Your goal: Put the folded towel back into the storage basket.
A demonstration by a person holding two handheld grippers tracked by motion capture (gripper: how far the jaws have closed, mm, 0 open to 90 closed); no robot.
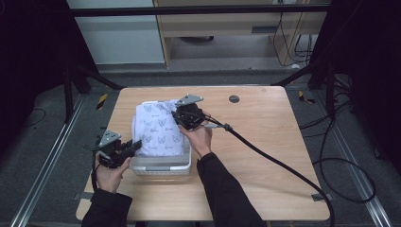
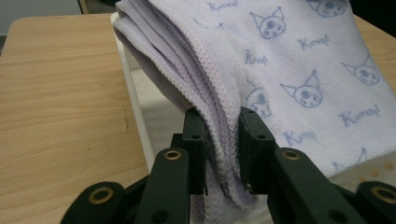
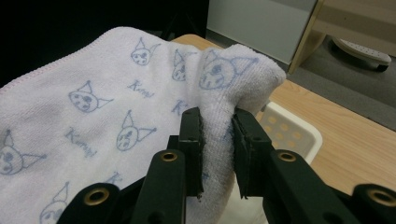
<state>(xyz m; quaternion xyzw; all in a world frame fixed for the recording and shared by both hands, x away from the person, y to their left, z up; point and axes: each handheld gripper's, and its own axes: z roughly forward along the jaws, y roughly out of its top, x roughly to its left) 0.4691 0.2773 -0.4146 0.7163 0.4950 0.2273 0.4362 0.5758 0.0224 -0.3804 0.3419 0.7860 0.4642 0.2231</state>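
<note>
High view: the folded towel (image 1: 158, 128) sat over the white basket (image 1: 163, 166) on the table (image 1: 265, 142), both grippers gripping it.
Left gripper (image 2: 222, 140): clamped on stacked hems; layers could slip apart.
Right gripper (image 3: 217, 135): pinched a bunched corner; shallow bite might let go.

A soft, matt terry cloth towel (image 2: 289, 60) with stitched hems is seen over a smooth white plastic basket (image 1: 163, 166). Beneath the basket, the desk (image 1: 265, 142) is shown in pale, matt wood grain. Matt black plastic forms each hand-held gripper.
</note>
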